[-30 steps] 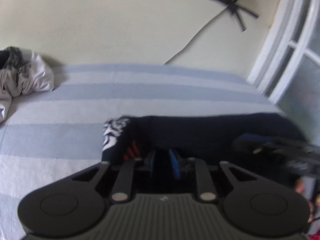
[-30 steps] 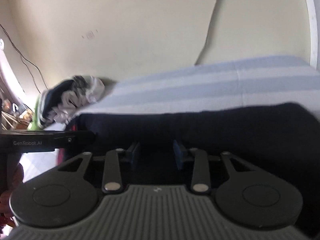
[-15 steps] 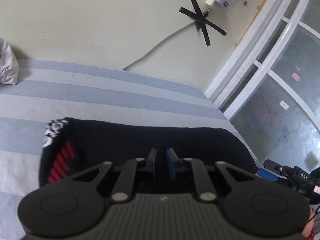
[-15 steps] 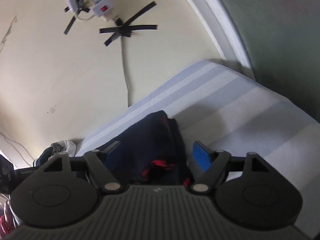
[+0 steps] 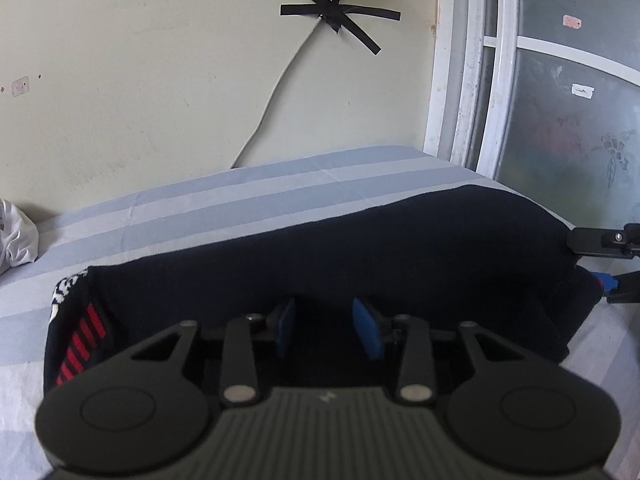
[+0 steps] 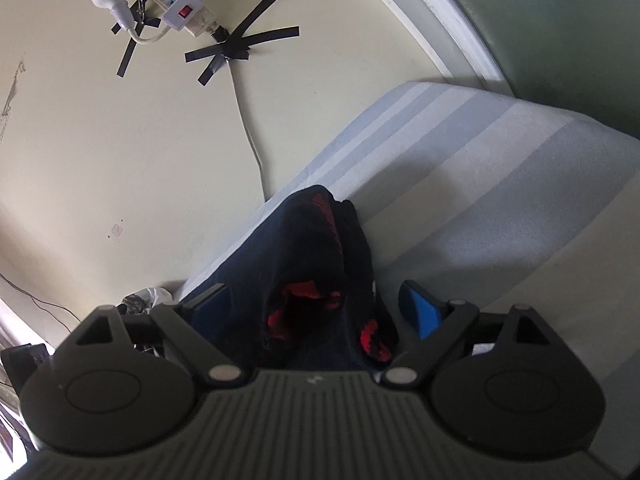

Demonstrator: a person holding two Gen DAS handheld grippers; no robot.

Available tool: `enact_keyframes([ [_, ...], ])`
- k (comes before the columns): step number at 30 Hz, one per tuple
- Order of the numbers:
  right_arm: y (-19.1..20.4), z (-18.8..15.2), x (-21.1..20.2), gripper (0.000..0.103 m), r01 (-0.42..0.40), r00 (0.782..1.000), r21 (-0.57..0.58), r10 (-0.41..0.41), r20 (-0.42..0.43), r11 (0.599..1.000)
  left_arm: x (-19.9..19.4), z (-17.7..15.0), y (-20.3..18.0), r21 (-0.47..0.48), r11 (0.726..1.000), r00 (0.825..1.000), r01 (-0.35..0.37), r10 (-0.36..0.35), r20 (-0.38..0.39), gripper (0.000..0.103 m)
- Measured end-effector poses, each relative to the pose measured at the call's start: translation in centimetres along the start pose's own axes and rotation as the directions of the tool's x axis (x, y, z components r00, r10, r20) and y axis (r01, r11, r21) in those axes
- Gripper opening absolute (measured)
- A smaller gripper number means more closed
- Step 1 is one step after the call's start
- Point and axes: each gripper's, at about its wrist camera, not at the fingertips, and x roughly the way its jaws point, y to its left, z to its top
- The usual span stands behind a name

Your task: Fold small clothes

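both sets of fingers opening over a dark folded garment on the bed

my left gripper (image 5: 328,328) fingers narrow but spreading, garment (image 5: 320,248) under them, pads not pressing; my right gripper (image 6: 316,308) fingers wide and spreading, straddling the garment's red-patterned end. garment lies flat on striped bedsheet (image 5: 240,200); white clothes pile (image 5: 16,232) far left by wall; taped cable (image 5: 280,88) on wall.
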Motion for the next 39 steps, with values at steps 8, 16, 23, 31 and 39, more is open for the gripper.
enact_keyframes([
  [8, 0.2, -0.8, -0.1, 0.094, 0.008, 0.999, -0.057, -0.006, 0.042, 0.998, -0.5, -1.1, 0.0, 0.001, 1.0, 1.0, 0.001, -0.001, 0.023, 0.039],
  [16, 0.1, -0.7, 0.0, 0.094, 0.011, 0.999, -0.072, -0.008, 0.046, 0.997, -1.2, -1.4, 0.7, -0.016, 0.999, 0.999, 0.034, -0.034, 0.018, 0.049],
  [23, 0.4, -1.3, -0.3, 0.094, 0.038, 0.997, -0.082, -0.033, 0.067, 0.996, -2.3, -1.8, 1.1, -0.026, 0.998, 0.998, 0.057, -0.057, 0.025, 0.067],
  [31, 2.9, -4.7, -1.4, 0.094, 0.247, 0.956, -0.111, -0.223, 0.192, 0.963, -4.9, -2.7, 2.1, -0.056, 0.995, 0.994, 0.085, -0.082, 0.068, 0.099],
  [39, 5.5, -7.7, -0.9, 0.094, 0.306, 0.938, -0.09, -0.283, 0.199, 0.948, -6.2, -4.0, 3.7, -0.105, 0.991, 0.996, 0.078, -0.074, 0.043, 0.103],
])
